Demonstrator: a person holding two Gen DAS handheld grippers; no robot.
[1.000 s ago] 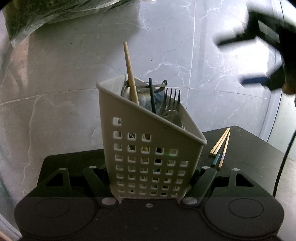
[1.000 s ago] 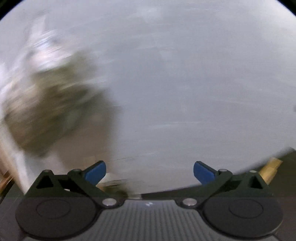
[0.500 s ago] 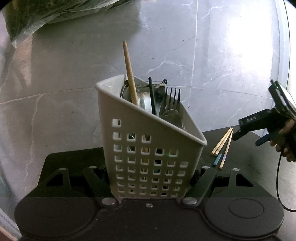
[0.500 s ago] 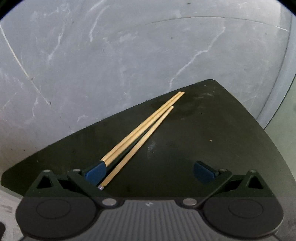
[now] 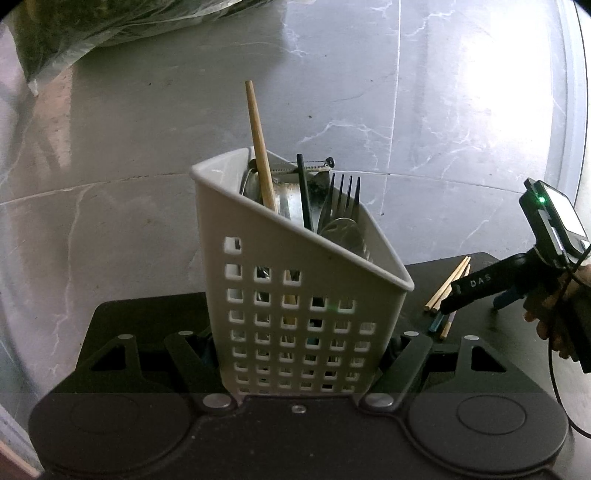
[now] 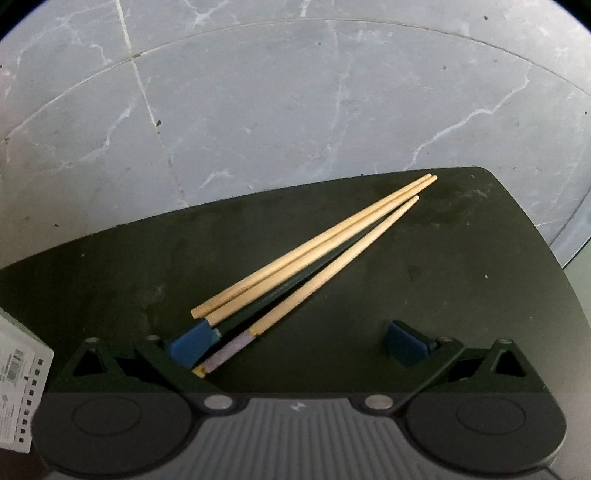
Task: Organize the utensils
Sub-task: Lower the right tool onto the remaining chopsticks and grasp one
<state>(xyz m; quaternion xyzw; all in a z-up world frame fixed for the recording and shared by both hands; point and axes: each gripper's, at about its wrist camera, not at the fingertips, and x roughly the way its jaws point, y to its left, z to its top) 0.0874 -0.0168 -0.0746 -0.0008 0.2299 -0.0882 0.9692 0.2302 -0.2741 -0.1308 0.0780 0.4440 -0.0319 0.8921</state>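
Observation:
A white perforated utensil caddy point(image 5: 295, 295) stands on the black table with my left gripper point(image 5: 300, 354) shut on its lower sides. It holds a wooden chopstick point(image 5: 258, 147), a black chopstick point(image 5: 304, 195), a fork point(image 5: 345, 192) and spoons. To its right several loose chopsticks point(image 5: 448, 291) lie on the table. In the right wrist view they are three wooden chopsticks point(image 6: 314, 251) and one dark chopstick point(image 6: 280, 291). My right gripper point(image 6: 299, 345) hangs open just over them, its left blue pad point(image 6: 192, 347) at their near ends. Nothing is held in it.
The small black table point(image 6: 461, 277) has a rounded far right corner, with grey marble floor point(image 6: 295, 110) beyond. A plastic-wrapped dark bundle point(image 5: 92, 33) lies on the floor at far left. A person's hand point(image 5: 554, 314) and a cable come in from the right.
My right gripper came down from the upper right and tipped down over the loose chopsticks, which now lie closer, at its left pad. The left gripper and caddy stayed still.

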